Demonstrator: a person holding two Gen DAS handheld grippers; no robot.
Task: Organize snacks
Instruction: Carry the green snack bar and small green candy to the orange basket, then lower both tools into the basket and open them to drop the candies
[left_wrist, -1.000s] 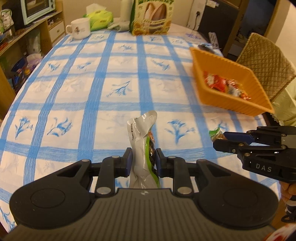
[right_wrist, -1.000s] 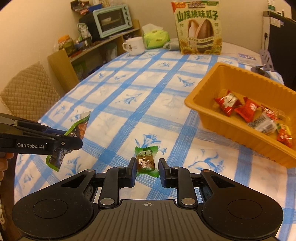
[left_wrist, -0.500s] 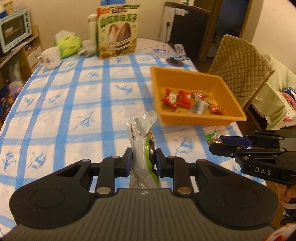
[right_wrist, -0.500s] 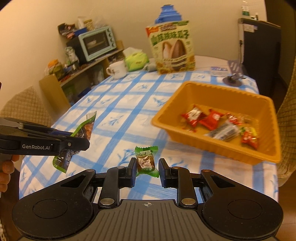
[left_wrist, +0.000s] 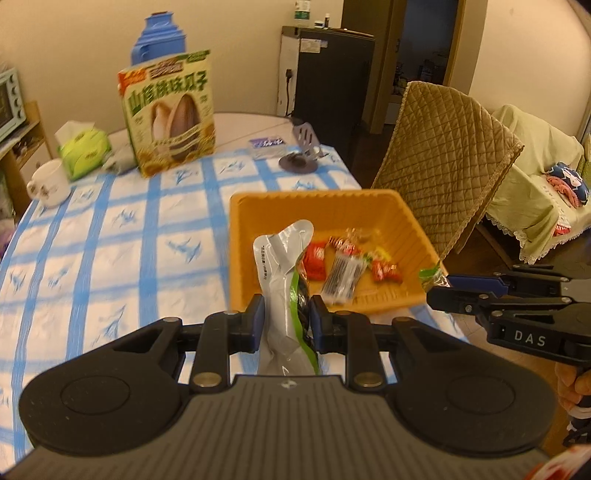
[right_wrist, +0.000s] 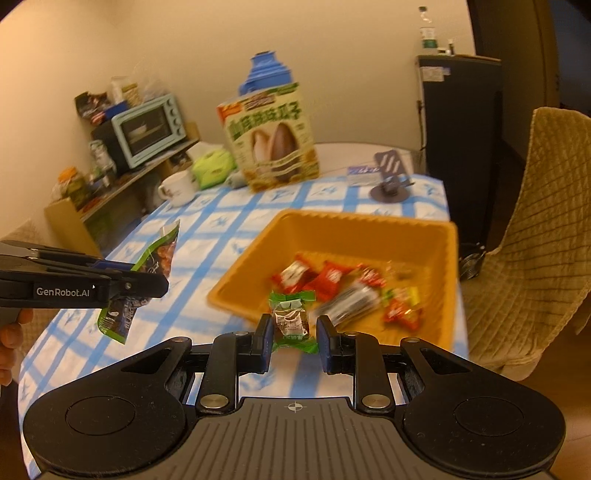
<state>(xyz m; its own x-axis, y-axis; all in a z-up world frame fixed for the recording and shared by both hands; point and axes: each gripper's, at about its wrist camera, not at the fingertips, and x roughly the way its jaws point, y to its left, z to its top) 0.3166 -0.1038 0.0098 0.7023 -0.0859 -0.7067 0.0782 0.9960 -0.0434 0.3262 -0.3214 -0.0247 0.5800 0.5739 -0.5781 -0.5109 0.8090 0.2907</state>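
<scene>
My left gripper (left_wrist: 286, 317) is shut on a silver and green snack pouch (left_wrist: 282, 273), held upright above the table just short of the orange basket (left_wrist: 314, 199). My right gripper (right_wrist: 294, 334) is shut on a small green-wrapped candy (right_wrist: 291, 319), held in the air at the near edge of the orange basket (right_wrist: 243, 273). Several red and silver wrapped snacks (right_wrist: 332, 277) lie in the basket. The left gripper with its pouch (right_wrist: 155, 258) shows at the left of the right wrist view. The right gripper (left_wrist: 439, 286) shows at the right of the left wrist view.
The table has a blue-checked cloth (left_wrist: 110, 240). A big sunflower-seed bag (left_wrist: 170, 118), a tissue pack (left_wrist: 83, 147), a white mug (left_wrist: 50, 182) and a phone stand (left_wrist: 301, 155) sit at the far end. A quilted chair (left_wrist: 443, 177) stands right of the basket.
Both grippers have lifted and swung toward the orange basket, each still holding its snack. The basket now lies straight ahead of both and closer.
</scene>
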